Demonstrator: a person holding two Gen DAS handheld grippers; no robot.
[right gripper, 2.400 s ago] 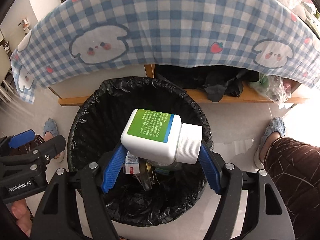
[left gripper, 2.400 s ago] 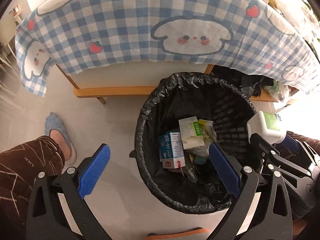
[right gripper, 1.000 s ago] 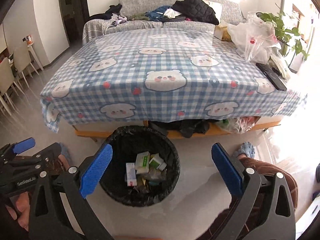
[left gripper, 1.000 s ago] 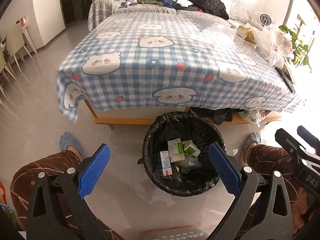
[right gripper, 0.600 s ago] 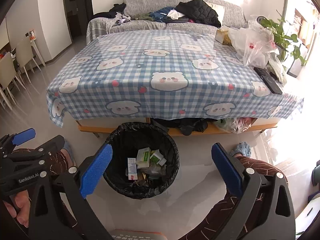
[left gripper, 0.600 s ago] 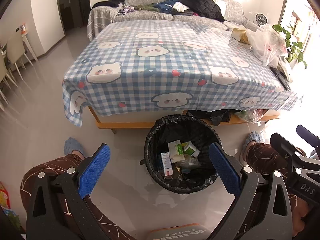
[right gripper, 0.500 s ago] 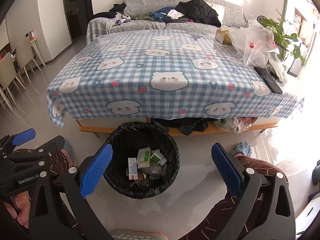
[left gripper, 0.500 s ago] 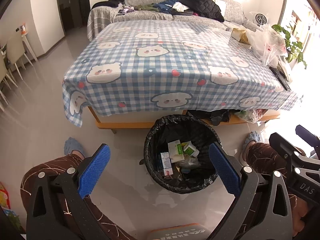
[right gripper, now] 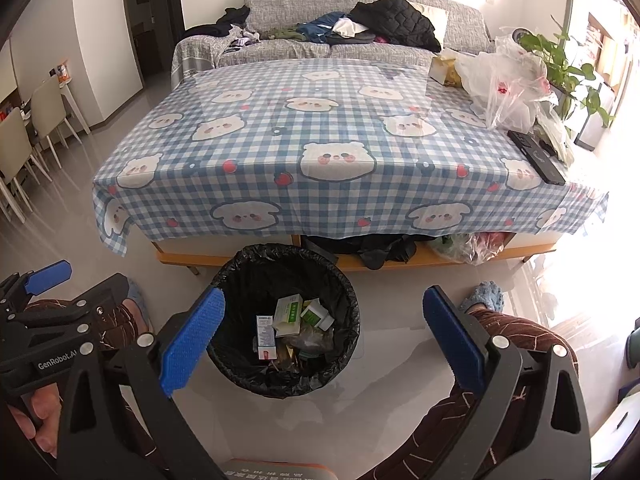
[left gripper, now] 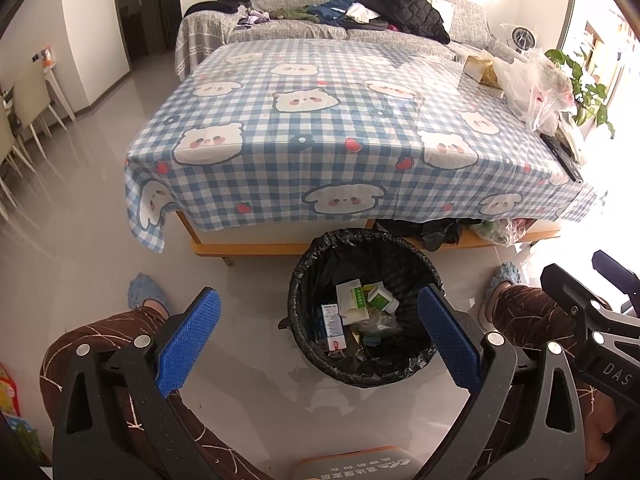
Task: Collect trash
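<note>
From the left wrist view, the left claw point(left gripper: 318, 336) is seen spread wide open with nothing held between its blue pads point(left gripper: 188, 343). The trash bin point(left gripper: 362, 376), lined with a black bag, is framed right between the two fingers but sits lower down on the floor, well apart from them. Inside it a white bottle with a green label point(left gripper: 382, 300), a pale green box point(left gripper: 352, 300) and a small blue-and-white carton point(left gripper: 333, 326) are piled on other scraps. Just behind the bin, the tabletop covered by a blue checked cloth point(left gripper: 340, 132) is seen, with a plastic bag point(left gripper: 528, 88) at its far right corner. Brown-trousered knees point(left gripper: 100, 340) and blue slippers point(left gripper: 144, 298) are visible either side of the bin. The right claw point(left gripper: 592, 300) is caught at the right edge, but its opening can't be judged from here.

From the right wrist view, the right claw point(right gripper: 324, 336) is also held fully open and empty. The same bin point(right gripper: 256, 376) is seen below and toward the left finger point(right gripper: 192, 336), whose pad overlaps the bin's rim in the picture. The bottle point(right gripper: 316, 314), box point(right gripper: 289, 312) and carton point(right gripper: 265, 334) are lying in it. A dark phone-like slab point(right gripper: 536, 156) is resting on the cloth's right side. The left claw point(right gripper: 48, 272) is partly visible at the far left, gripped by a hand point(right gripper: 38, 420).
</note>
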